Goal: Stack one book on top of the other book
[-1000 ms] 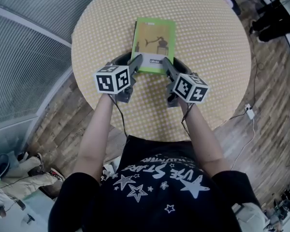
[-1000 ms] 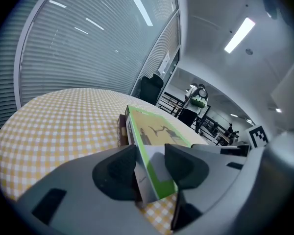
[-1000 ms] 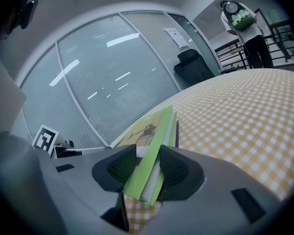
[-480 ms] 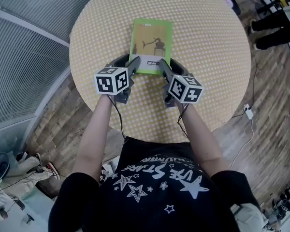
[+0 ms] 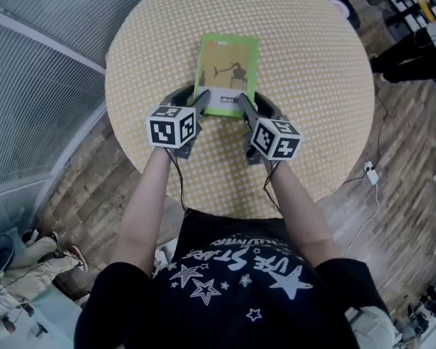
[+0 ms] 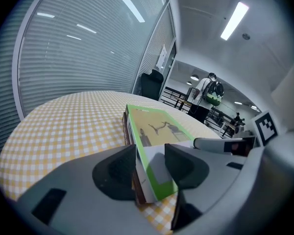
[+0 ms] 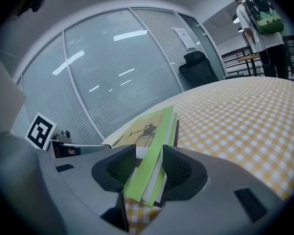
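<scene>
A green book [image 5: 229, 67] lies on a dark brown book [image 6: 126, 129] in the middle of the round yellow-checked table [image 5: 312, 64]. The brown book is hidden under it in the head view. My left gripper [image 5: 192, 99] is at the stack's near left corner. In the left gripper view its pads clamp that corner of the green book [image 6: 159, 129], with the brown edge also between them. My right gripper [image 5: 253, 106] is at the near right corner, shut on the green book [image 7: 152, 131], with the dark book [image 7: 178, 126] just below.
A glass wall with blinds curves round the table's left side. A dark chair [image 6: 149, 84] stands beyond the far edge. A person with a backpack [image 7: 264, 23] stands in the background. Cables and a plug [image 5: 374, 169] lie on the wooden floor to the right.
Both grippers have rolled slightly and drawn a little closer together. The green book has shifted a touch to the left. The grips look unchanged.
</scene>
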`<move>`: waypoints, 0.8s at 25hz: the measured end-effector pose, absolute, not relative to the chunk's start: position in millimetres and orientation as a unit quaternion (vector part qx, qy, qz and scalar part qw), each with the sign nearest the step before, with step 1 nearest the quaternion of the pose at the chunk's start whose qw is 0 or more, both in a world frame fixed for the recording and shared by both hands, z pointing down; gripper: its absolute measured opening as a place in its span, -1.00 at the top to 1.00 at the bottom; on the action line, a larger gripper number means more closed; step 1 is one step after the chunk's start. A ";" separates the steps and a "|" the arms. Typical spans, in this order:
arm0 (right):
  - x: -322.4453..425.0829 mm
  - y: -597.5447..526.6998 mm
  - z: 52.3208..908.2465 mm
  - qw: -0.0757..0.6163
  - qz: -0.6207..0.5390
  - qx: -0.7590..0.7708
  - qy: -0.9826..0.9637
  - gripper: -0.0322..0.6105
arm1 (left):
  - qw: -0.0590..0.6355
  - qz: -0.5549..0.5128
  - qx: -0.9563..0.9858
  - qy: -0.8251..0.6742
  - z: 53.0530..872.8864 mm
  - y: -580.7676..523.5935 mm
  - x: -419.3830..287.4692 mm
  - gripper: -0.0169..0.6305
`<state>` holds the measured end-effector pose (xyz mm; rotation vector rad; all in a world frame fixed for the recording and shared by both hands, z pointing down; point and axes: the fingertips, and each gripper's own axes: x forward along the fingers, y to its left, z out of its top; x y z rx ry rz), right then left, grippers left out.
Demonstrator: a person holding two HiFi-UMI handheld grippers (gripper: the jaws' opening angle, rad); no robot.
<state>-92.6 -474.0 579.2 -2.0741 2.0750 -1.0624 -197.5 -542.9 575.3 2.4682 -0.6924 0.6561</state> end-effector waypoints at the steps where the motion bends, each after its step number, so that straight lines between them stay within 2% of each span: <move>1: -91.1 -473.2 578.9 0.010 -0.339 -0.666 0.664 0.41 | 0.238 0.243 0.904 -0.260 574.9 -544.0 -198.6 0.37; 8: -79.8 -459.7 559.9 0.014 -0.319 -0.675 0.665 0.40 | 0.224 0.224 0.902 -0.292 560.0 -544.3 -214.9 0.37; 20: -67.9 -410.6 523.4 0.035 -0.308 -0.650 0.694 0.41 | 0.198 0.184 0.915 -0.299 520.4 -486.9 -206.2 0.53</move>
